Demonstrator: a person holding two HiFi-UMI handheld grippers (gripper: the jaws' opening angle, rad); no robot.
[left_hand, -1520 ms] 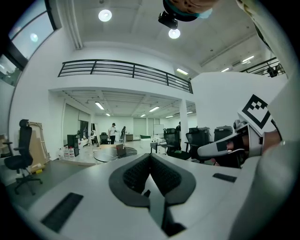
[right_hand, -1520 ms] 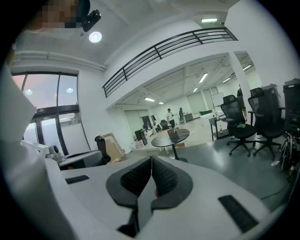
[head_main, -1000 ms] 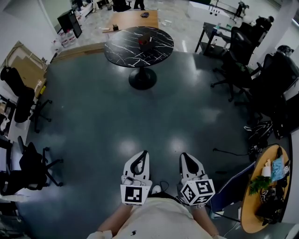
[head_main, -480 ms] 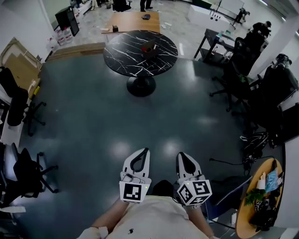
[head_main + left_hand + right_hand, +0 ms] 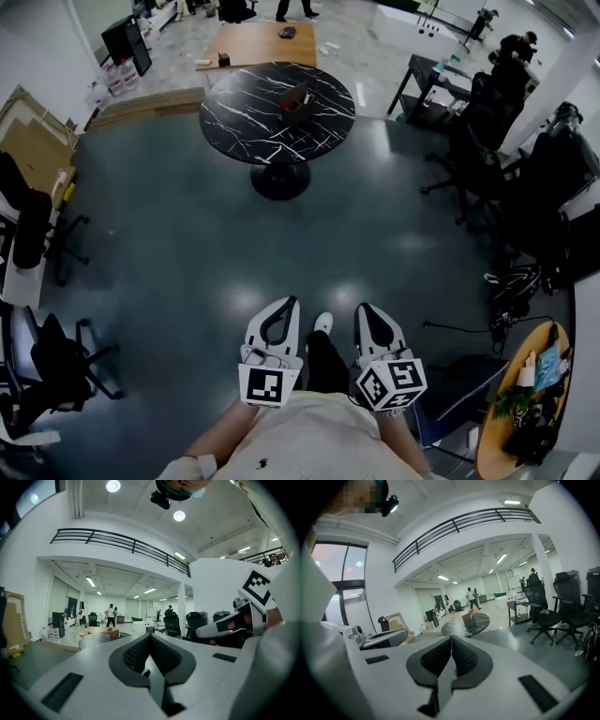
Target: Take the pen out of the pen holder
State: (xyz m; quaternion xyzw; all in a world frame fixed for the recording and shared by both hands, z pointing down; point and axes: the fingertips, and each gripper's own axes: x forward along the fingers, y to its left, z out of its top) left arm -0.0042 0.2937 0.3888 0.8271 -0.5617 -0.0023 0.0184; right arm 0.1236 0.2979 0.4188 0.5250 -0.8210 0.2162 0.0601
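A small brown pen holder (image 5: 297, 101) stands on the round black marble table (image 5: 253, 127) far ahead across the dark floor; its pens are too small to make out. The right gripper view shows the holder (image 5: 468, 618) on that table (image 5: 461, 626) in the distance. Low in the head view, my left gripper (image 5: 286, 306) and right gripper (image 5: 365, 311) are side by side close to my body, far from the table. Both are shut with nothing between the pads, as seen in the left gripper (image 5: 150, 637) and right gripper (image 5: 451, 642) views.
Black office chairs (image 5: 483, 122) and a desk line the right side, with more chairs (image 5: 37, 220) at the left. A wooden table (image 5: 258, 42) stands behind the marble one. A small round wooden table (image 5: 502, 427) with clutter sits at the bottom right, near floor cables (image 5: 497, 309).
Both grippers have travelled forward with me towards the marble table, keeping side by side and shut. A shoe now shows between them.
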